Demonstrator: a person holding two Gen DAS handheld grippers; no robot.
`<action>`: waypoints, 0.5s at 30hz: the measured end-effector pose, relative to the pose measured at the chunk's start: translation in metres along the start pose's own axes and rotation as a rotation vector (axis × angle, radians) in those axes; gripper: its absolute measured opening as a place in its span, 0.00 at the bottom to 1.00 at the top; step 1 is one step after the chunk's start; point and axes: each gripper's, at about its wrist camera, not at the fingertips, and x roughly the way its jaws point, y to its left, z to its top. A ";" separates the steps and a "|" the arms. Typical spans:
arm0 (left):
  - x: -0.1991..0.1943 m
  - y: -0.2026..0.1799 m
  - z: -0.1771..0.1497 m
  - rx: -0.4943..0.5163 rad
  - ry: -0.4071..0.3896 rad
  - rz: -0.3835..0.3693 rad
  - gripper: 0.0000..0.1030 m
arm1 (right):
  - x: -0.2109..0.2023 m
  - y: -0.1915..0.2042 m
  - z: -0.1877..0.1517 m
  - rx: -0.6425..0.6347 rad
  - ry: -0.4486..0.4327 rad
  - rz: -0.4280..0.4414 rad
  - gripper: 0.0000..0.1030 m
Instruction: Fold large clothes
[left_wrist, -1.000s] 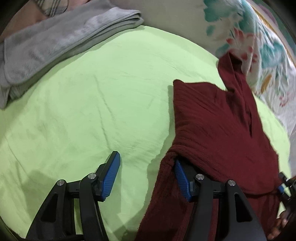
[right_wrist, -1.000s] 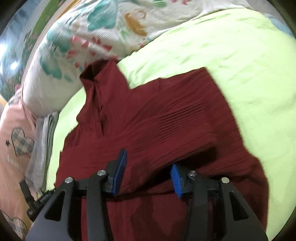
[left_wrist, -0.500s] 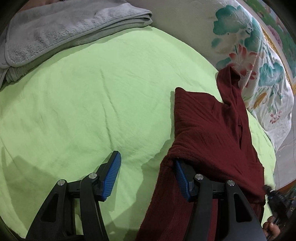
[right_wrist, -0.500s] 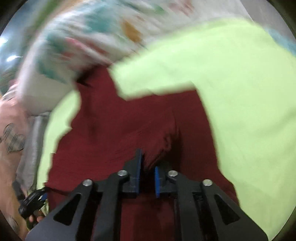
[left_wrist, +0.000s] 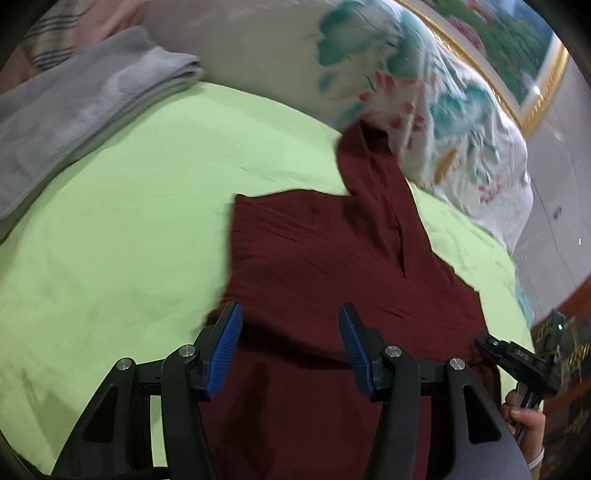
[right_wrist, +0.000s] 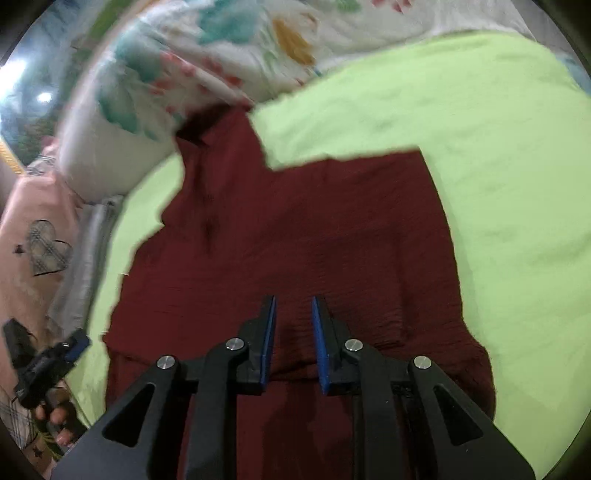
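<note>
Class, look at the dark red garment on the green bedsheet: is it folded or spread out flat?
Partly folded: the dark red garment shows a doubled layer with a straight fold edge near the fingers, and one strip trails toward the floral pillow.

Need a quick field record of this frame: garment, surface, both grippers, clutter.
garment: dark red garment, partly folded, one narrow end reaching the floral pillow
surface: green sheet
left gripper: open over the garment's near edge, gripping nothing
right gripper: narrow gap, jaws just opened a little after closing; no cloth visibly pinched
clutter: folded grey towel at the far left
</note>
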 end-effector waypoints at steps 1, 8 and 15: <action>0.010 -0.003 0.001 0.014 0.025 0.006 0.53 | 0.004 -0.006 0.000 0.019 0.008 -0.022 0.20; 0.047 -0.011 0.005 0.058 0.144 0.099 0.53 | -0.018 -0.011 0.019 0.014 -0.047 -0.001 0.32; 0.056 -0.037 0.076 0.066 0.055 0.101 0.61 | 0.003 0.027 0.080 -0.090 -0.081 0.070 0.38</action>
